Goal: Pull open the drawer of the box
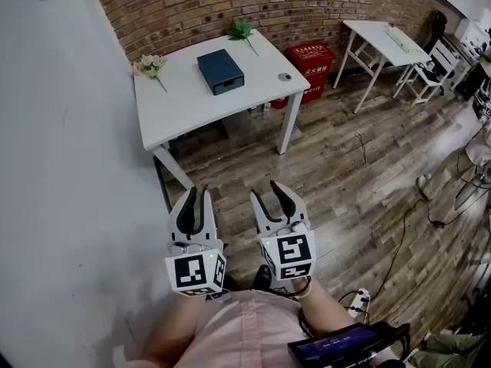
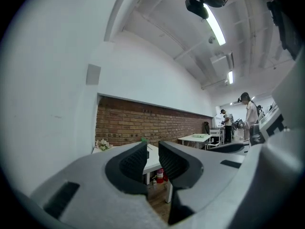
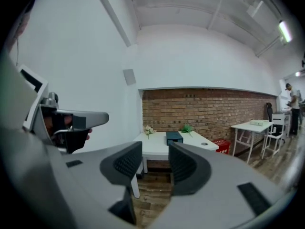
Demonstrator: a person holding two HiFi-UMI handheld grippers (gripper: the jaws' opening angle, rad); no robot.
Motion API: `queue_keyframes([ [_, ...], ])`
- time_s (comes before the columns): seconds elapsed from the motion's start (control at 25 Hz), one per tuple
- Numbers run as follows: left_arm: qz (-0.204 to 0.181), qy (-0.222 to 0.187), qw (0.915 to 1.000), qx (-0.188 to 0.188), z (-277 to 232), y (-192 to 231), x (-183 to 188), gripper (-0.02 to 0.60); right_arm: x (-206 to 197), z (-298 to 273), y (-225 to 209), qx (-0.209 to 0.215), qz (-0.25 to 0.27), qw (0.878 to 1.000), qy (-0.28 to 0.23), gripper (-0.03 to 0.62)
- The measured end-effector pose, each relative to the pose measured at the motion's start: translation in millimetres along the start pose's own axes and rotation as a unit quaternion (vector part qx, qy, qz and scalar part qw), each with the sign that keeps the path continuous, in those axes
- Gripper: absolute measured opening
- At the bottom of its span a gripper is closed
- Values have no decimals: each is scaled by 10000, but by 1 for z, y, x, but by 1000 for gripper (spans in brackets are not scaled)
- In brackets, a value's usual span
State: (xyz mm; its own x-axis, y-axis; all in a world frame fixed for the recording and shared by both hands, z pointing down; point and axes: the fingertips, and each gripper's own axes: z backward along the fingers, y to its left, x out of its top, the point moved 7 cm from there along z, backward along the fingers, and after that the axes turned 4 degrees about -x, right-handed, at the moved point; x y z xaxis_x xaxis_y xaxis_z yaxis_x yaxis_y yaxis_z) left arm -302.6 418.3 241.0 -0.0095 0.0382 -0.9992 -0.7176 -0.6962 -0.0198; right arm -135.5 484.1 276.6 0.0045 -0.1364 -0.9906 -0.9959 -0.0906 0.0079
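White-painted wall on the left and a brick wall (image 1: 307,6) at the far end frame a wooden floor (image 1: 345,175), and against the bricks stands the white table (image 1: 176,102) that carries the dark blue box (image 1: 220,70). The box sits near the table's middle, between a pale flower sprig (image 1: 151,65) on its left and a green sprig (image 1: 241,29) farther back, and its drawer front (image 1: 228,87) appears to face us. Both grippers hang close to our body, well apart from the table. The left gripper (image 1: 199,194) has its jaws standing a narrow way apart with nothing between them. The right gripper (image 1: 267,191) is spread somewhat wider and is also empty. We judge the task not yet begun, so the step in hand is the approach. We should walk up square to the near edge so the drawer slides straight toward us. The handle is too small to make out from here, so we would check it up close before closing on it. The box looks light and may slide on the smooth top. 1 gripper can brace its lid or far side while the other pinches the drawer front and draws it back level and slowly.
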Motion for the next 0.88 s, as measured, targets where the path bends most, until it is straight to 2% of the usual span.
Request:
queue_keyframes([
  [0.16, 40, 53, 9999, 85, -6, -6, -6, 129, -1, -3, -12, -22, 121, 9999, -35, 179],
  [0.52, 49, 143, 9996, 237, -15, -16, -15, 126, -9, -15, -32, 84, 169, 9998, 35, 158],
  [0.88, 69, 266, 9992, 280, -57, 9, -26, 121, -11, -65, -42, 117, 139, 9997, 151, 152],
])
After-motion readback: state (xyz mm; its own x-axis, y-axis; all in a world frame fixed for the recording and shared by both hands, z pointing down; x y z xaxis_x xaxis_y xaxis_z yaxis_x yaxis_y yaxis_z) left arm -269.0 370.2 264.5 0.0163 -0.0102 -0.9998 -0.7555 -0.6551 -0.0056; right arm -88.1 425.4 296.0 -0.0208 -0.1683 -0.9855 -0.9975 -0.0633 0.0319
